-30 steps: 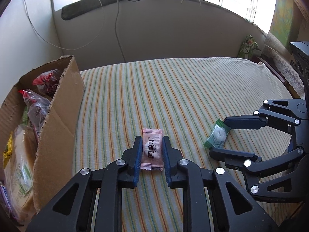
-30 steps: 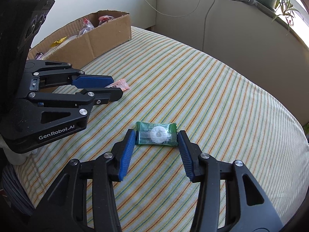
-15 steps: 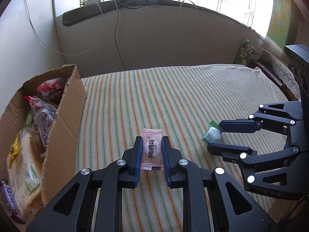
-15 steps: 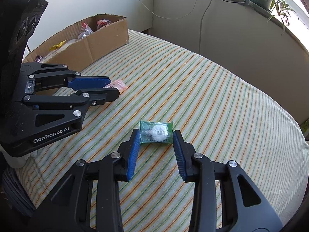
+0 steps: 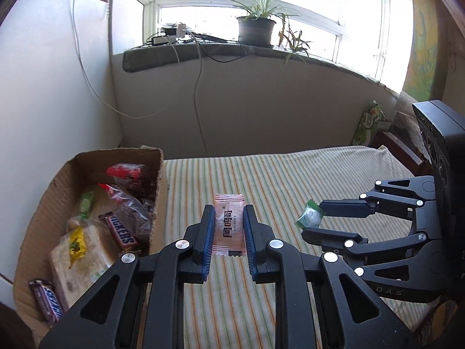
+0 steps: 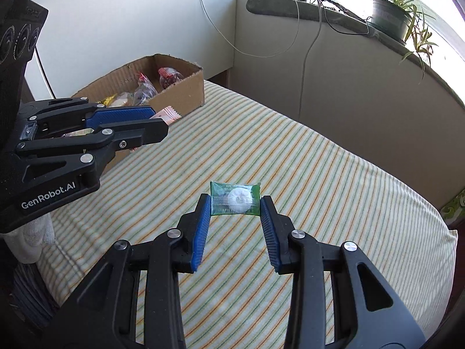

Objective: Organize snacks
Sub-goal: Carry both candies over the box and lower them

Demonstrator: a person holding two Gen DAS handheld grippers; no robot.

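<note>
My left gripper is shut on a pink snack packet and holds it above the striped table. It also shows in the right wrist view with the pink packet sticking out. My right gripper is shut on a green snack packet with a white round sweet inside, lifted off the cloth. In the left wrist view the right gripper holds the green packet to my right. A cardboard box with several snacks stands at the left.
The box sits on the far left of the striped tablecloth. Inside lie Snickers bars, a bread pack and red-topped bags. A wall and window sill with a plant pot and hanging cables lie behind the table.
Both grippers have lifted up off the cloth with their packets. The right gripper closed on the green packet. The box interior has come more into view.
</note>
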